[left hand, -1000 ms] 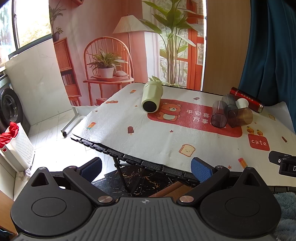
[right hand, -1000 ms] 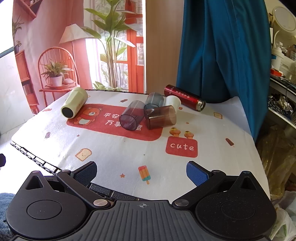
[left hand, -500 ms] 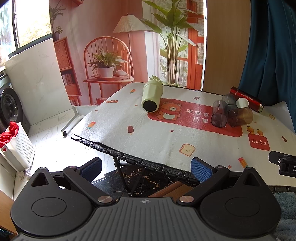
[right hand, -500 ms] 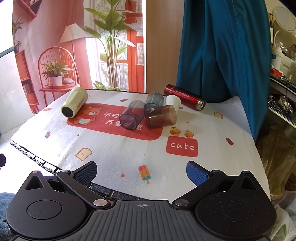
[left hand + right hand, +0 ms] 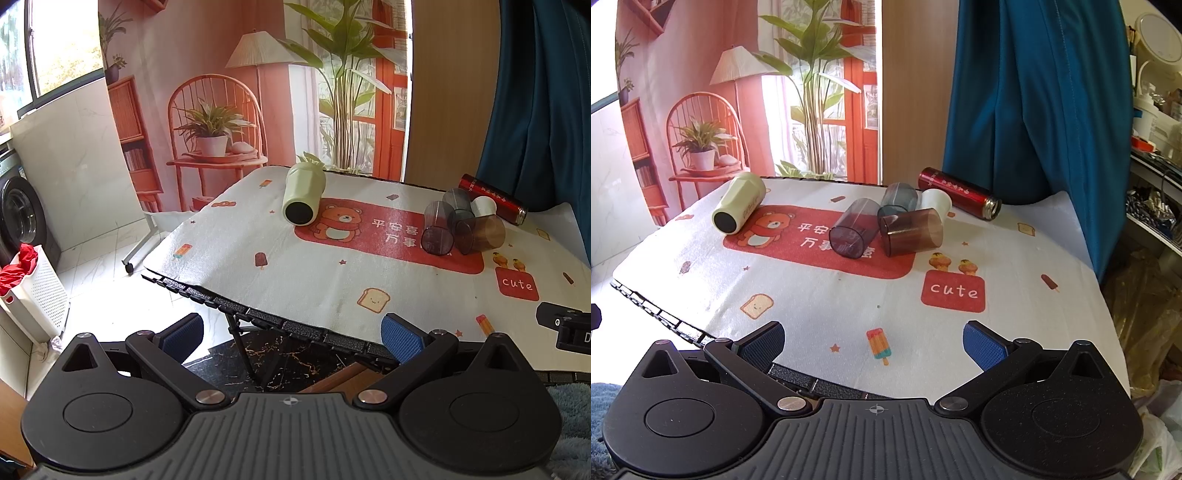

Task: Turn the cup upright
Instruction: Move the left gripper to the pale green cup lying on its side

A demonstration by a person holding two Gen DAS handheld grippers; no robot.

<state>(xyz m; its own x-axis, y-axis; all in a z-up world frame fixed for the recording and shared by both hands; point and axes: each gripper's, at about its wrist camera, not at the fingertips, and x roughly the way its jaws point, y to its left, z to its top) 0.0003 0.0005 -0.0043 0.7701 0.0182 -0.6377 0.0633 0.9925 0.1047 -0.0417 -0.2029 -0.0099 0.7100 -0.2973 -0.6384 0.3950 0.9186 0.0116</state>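
Left gripper [image 5: 291, 332] and right gripper [image 5: 873, 341] spread, empty. Small white paper cup [image 5: 936, 202] half hidden behind brown translucent plastic cup [image 5: 911, 232], lying sideways.

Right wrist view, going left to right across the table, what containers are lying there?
Pale green bottle → purple tumbler → brown tumbler → red flask. The grey tumbler and the white cup sit behind the brown one, so I left those two out.
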